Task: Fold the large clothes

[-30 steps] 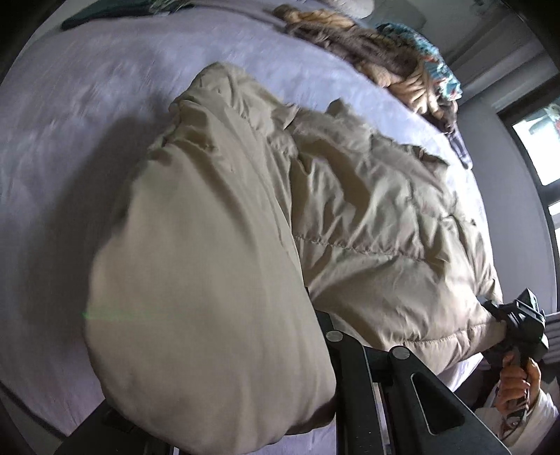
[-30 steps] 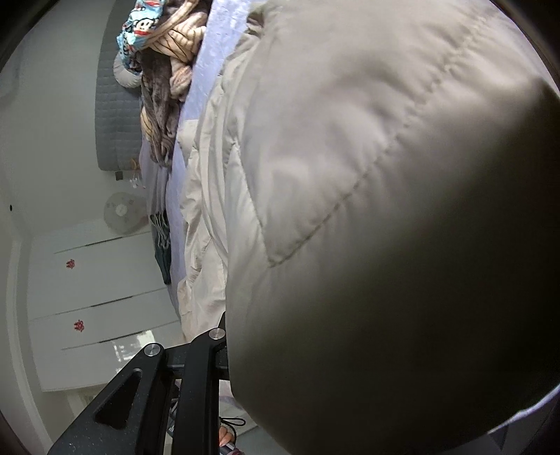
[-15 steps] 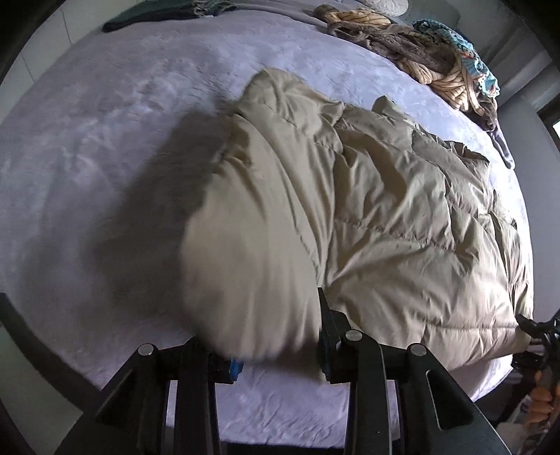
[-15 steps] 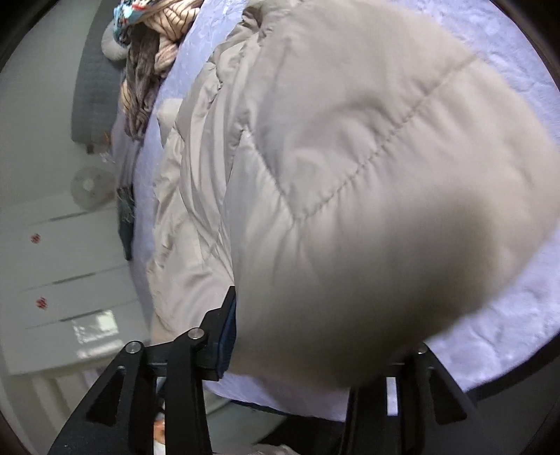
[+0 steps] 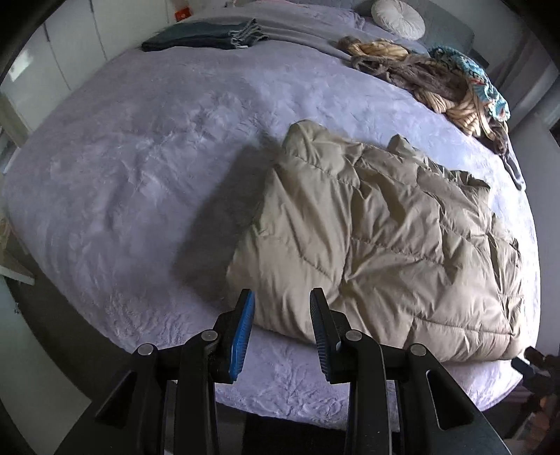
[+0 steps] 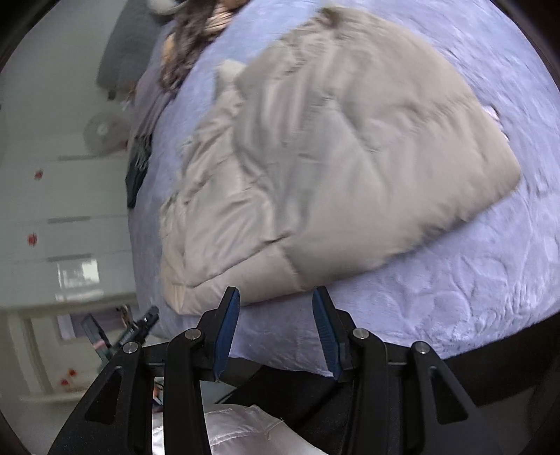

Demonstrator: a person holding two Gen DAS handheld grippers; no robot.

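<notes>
A beige quilted puffer jacket lies folded over on the lavender bed, near its front edge. In the right wrist view the jacket looks blurred. My left gripper is open and empty, just in front of the jacket's near left corner. My right gripper is open and empty, just in front of the jacket's near edge. The right gripper also shows at the lower right edge of the left wrist view.
A heap of knitted and patterned clothes lies at the bed's far right. A folded dark scarf lies at the far side. A round cushion sits at the headboard. White cupboards stand beyond the bed.
Both grippers held the jacket's near edge, lowered it onto the bed, opened and let go. Both have drawn back from it.
</notes>
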